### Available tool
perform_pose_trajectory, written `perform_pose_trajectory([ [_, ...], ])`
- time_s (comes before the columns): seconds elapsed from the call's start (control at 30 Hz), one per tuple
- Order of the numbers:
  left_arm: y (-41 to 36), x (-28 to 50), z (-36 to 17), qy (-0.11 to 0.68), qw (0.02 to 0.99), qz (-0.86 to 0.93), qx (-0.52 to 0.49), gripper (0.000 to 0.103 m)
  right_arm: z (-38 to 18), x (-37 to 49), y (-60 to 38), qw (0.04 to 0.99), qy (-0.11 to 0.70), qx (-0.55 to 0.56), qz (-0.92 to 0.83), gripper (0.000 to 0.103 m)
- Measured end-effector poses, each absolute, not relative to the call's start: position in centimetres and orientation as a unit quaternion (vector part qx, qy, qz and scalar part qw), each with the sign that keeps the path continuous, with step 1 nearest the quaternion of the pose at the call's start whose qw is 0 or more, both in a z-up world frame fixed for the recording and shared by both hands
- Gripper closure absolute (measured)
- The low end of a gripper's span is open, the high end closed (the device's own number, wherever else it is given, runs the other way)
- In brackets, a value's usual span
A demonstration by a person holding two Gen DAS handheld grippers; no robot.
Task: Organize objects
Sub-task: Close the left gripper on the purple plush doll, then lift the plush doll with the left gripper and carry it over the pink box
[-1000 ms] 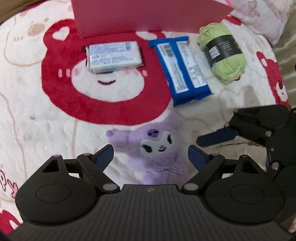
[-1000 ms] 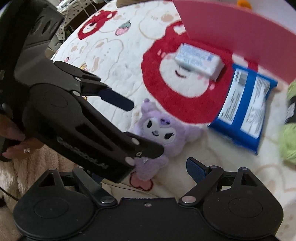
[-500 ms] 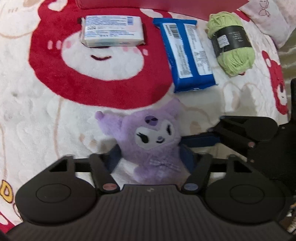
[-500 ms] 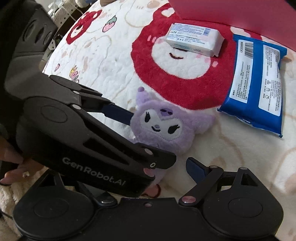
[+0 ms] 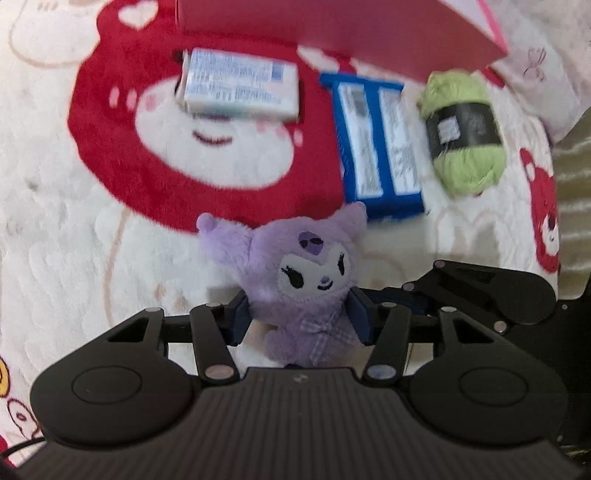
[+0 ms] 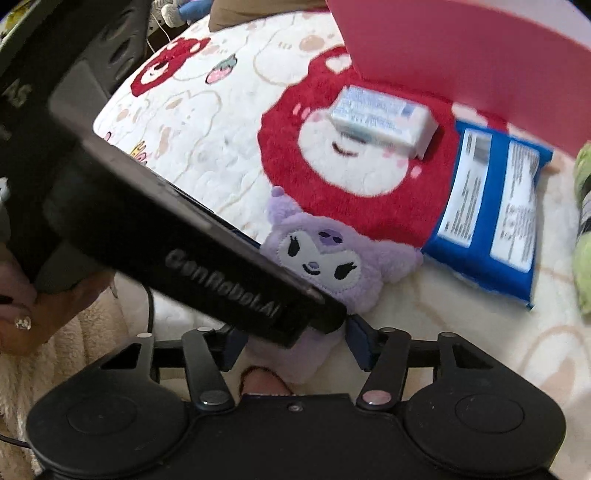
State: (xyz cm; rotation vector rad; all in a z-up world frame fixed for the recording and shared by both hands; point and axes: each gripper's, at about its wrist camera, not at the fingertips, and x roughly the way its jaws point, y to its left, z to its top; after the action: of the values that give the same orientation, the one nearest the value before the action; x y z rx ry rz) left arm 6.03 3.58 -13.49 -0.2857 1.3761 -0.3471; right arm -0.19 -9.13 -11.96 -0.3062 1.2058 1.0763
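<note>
Gripping: both grippers have just been closing, the plush between each pair of jaws.
Left gripper (image 5: 299,321): jaws drawn in narrow, blue pads pressed on either side of the plush's body below the face; it holds the plush.
Right gripper (image 6: 291,343): jaws also drawn in; right pad sits against the plush's lower edge, left pad is half hidden behind the left gripper's arm, so a firm hold on that side cannot be told.
Plush (image 5: 306,280): purple, white face, checked bow; on the blanket just below the big red bear print, face up, ears toward the blue pack.
Blanket (image 5: 55,221): cream fleece with red bear prints, carries everything.
White pack (image 5: 240,86): flat on the red bear's face, near the pink box's front wall.
Blue pack (image 5: 380,147): lies between the white pack and the yarn, labels up, its near corner just beside the plush's ear.
Yarn (image 5: 461,133): green skein with a black band, toward the blanket's right edge, just beside the blue pack.
Pink box (image 5: 332,29): stands at the blanket's far edge, behind the packs.
Hand (image 6: 22,306): at the left edge of the right wrist view, wrapped on the left gripper's handle.
Blur: both views are soft.
</note>
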Motion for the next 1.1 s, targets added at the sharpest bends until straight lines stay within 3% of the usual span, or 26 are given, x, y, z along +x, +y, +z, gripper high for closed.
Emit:
perform_pose_trajectory([
  [0.2, 3.8, 7.0, -13.3, 0.616, 0.757, -0.162, -0.148, 0.058, -11.1, 0.0, -8.8, 0.707, 0.492, -0.178, 0.476, 0.044],
  [0.43, 3.0, 8.2, -14.3, 0.61, 0.765, -0.14, -0.149, 0.058, -12.2, 1.5, -9.5, 0.724, 0.492, -0.176, 0.45, 0.044],
  [0.8, 2.7, 8.6, -15.1, 0.61, 0.767, -0.122, -0.157, 0.055, -14.0, 2.7, -10.6, 0.737, 0.519, -0.077, 0.427, 0.041],
  [1.1, 2.3, 8.3, -15.3, 0.595, 0.784, -0.122, -0.133, 0.059, -14.0, 1.3, -9.4, 0.76, 0.472, -0.132, 0.426, 0.047],
])
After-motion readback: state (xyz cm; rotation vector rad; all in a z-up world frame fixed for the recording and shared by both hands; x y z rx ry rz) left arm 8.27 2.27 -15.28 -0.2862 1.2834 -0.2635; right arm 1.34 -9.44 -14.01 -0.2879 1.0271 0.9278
